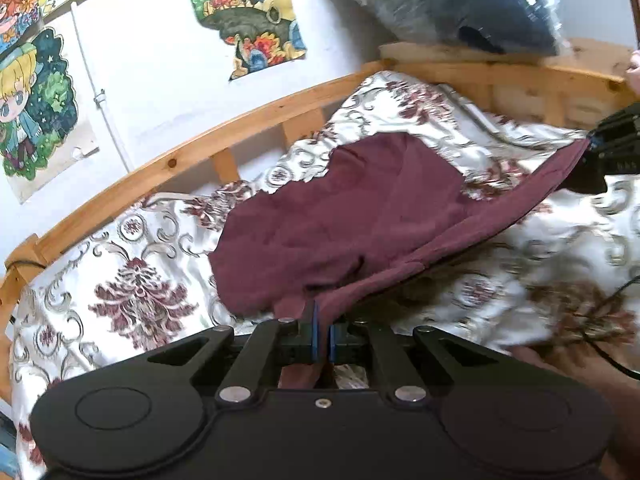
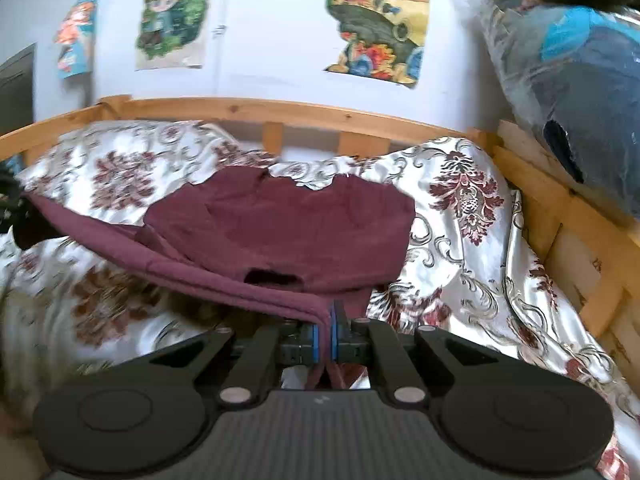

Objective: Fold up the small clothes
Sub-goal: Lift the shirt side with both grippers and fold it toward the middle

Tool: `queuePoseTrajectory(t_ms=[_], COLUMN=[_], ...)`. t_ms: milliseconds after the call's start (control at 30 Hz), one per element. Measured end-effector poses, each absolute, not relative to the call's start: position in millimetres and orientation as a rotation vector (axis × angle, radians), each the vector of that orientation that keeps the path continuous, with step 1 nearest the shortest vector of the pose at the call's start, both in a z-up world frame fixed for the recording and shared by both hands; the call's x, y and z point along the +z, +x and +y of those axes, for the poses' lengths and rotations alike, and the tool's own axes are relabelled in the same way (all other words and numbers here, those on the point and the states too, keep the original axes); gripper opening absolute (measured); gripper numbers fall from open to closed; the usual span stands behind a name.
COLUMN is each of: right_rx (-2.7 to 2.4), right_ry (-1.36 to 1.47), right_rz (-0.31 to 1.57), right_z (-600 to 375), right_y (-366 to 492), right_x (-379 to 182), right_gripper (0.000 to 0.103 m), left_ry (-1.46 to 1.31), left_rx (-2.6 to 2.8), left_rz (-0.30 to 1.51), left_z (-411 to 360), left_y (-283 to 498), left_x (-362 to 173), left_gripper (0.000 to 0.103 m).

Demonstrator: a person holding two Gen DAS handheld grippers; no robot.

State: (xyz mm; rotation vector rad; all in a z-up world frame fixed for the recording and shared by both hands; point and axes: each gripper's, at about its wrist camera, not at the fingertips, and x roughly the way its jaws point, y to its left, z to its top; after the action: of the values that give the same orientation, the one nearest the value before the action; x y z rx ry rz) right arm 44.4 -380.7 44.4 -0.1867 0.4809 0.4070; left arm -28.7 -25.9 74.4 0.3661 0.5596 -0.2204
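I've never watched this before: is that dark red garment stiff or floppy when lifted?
Probably floppy: the maroon garment sags between the left gripper and right gripper. Likely light, since corner pinches hold it.

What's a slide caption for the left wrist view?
Left gripper and right gripper, both shut on the maroon garment, lifting its near edge over the floral bedspread.

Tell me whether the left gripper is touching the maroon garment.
Touching. The left wrist view shows the left gripper with its blue pads closed on an edge of the maroon garment, the cloth running out from between them.
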Motion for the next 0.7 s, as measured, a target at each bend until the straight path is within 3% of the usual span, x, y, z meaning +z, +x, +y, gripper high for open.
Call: queuePoseTrajectory(t_ms=[267,533,700], right_rx=[0.447,0.387,0.37], right_ry=[-0.231,-0.251,-0.312], right_rz=[0.501,0.442,0.445], right_z=[-395.4,-372.5,-351.7], right_y=[-6.2,67.3,143.4], right_x=[68.0,69.8,65.5], right_gripper=[0.007,0.007,0.007], left_ry=[0.274,0.306,0.329], left_rx=[-0.273,-0.226,-0.233], left_rz=[0.618,0.546,0.599], left_z=[-27.6,-20.9,-9.8], left_y=[-65.6,15.5,93.6], left_x=[91.4,104.3,102.5], left_gripper=[0.005,0.005,0.006])
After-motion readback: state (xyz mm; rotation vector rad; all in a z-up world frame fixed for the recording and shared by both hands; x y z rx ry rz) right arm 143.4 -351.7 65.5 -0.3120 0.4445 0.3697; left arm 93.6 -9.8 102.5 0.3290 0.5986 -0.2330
